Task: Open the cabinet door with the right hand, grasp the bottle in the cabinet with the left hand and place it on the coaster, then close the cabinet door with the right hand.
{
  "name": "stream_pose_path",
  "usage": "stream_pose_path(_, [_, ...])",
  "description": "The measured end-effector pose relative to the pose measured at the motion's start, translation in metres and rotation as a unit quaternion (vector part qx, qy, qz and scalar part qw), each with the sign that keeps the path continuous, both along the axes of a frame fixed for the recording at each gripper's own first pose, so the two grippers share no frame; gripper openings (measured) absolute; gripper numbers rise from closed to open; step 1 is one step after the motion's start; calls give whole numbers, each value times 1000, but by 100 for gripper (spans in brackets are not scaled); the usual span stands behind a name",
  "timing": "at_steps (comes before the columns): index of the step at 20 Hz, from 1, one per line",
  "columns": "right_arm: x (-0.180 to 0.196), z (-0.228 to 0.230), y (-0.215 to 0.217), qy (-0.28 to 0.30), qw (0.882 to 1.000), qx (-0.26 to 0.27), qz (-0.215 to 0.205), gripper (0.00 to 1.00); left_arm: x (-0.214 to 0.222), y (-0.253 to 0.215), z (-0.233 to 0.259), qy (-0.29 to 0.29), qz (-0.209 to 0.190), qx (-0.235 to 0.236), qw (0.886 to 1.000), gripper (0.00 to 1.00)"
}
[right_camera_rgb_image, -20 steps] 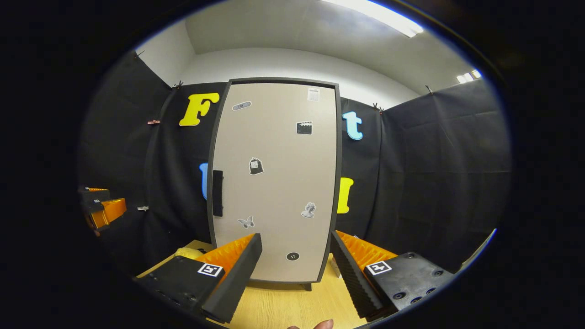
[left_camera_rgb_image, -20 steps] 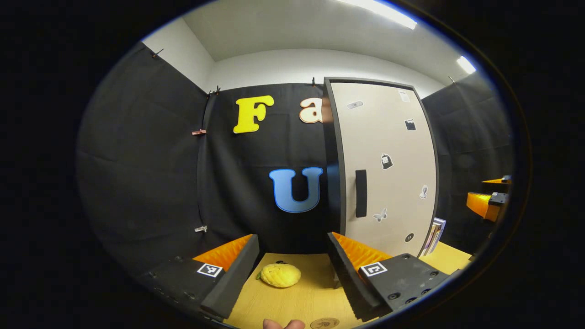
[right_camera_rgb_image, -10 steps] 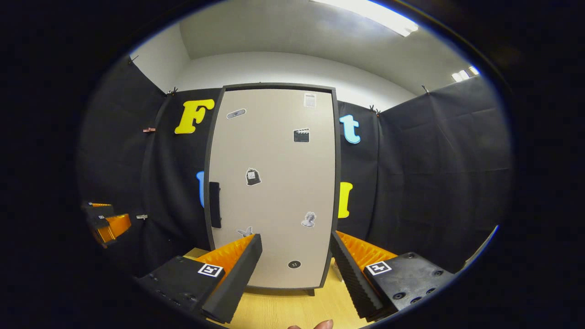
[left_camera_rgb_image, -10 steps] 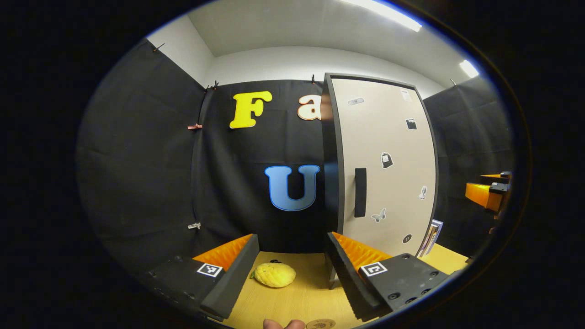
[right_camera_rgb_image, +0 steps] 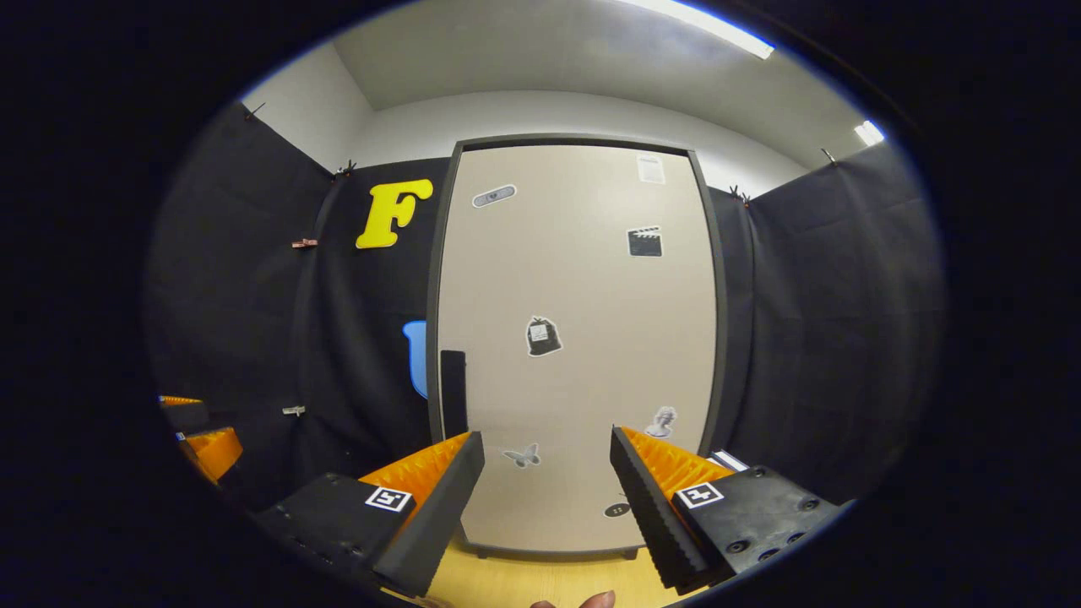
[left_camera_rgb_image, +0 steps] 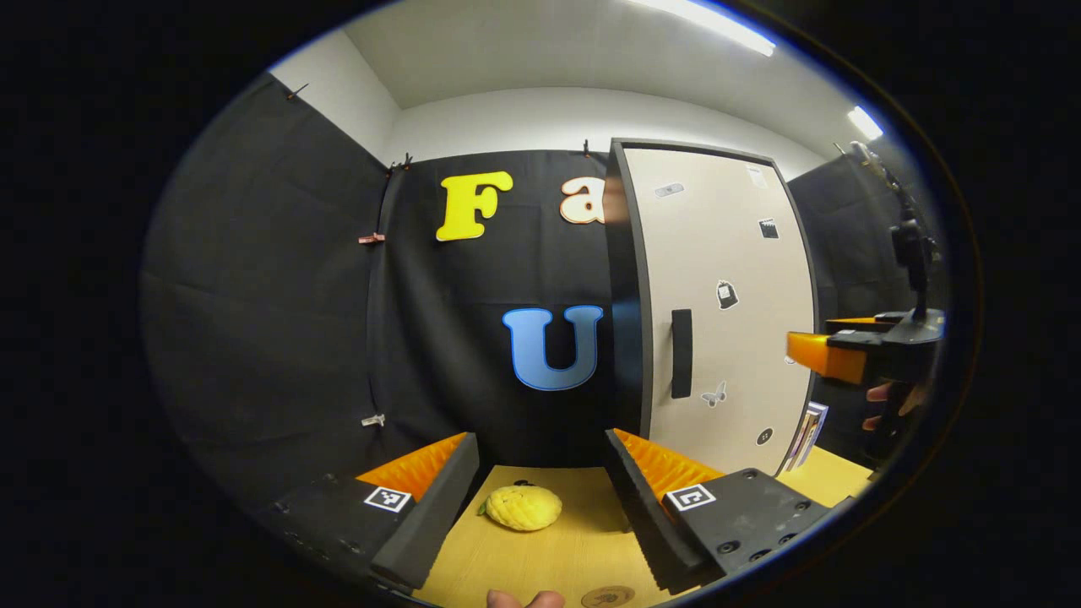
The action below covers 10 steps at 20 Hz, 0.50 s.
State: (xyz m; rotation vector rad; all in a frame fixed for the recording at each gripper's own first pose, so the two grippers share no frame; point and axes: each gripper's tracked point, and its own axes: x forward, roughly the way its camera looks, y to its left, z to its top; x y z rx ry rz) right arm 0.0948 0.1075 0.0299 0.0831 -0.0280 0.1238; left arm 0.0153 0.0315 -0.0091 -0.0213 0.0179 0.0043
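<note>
The right gripper [right_camera_rgb_image: 547, 473] had closed in on the cabinet door [right_camera_rgb_image: 583, 338], still shut with its handle [right_camera_rgb_image: 453, 393] untouched, both grippers' jaws spread empty, the bottle presumably inside, unseen, the coaster [left_camera_rgb_image: 607, 596] waiting.

my right gripper [right_camera_rgb_image: 545, 498]: fingers spread apart, at 6 o'clock
cabinet door [right_camera_rgb_image: 583, 338]: closed, dead ahead
handle [right_camera_rgb_image: 453, 393]: at 9 o'clock on door

The left claw [left_camera_rgb_image: 540, 507] hovers low over the table [left_camera_rgb_image: 557, 557], fingers spread wide. The right claw [right_camera_rgb_image: 545, 498] faces the cabinet door [right_camera_rgb_image: 583, 338], fingers wide apart, holding nothing, level with the handle [right_camera_rgb_image: 453, 393].
</note>
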Motion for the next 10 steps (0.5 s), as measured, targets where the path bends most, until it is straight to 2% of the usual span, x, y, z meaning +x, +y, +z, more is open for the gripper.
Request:
stream_pose_path(6, [54,-7,67,5,1000,-1,26,97,-3,26,-11,10,17,5,1000,94])
stream_pose_path(10, [86,-20,91,18,1000,-4,22,97,0,43,-19,14,25,6,1000,94])
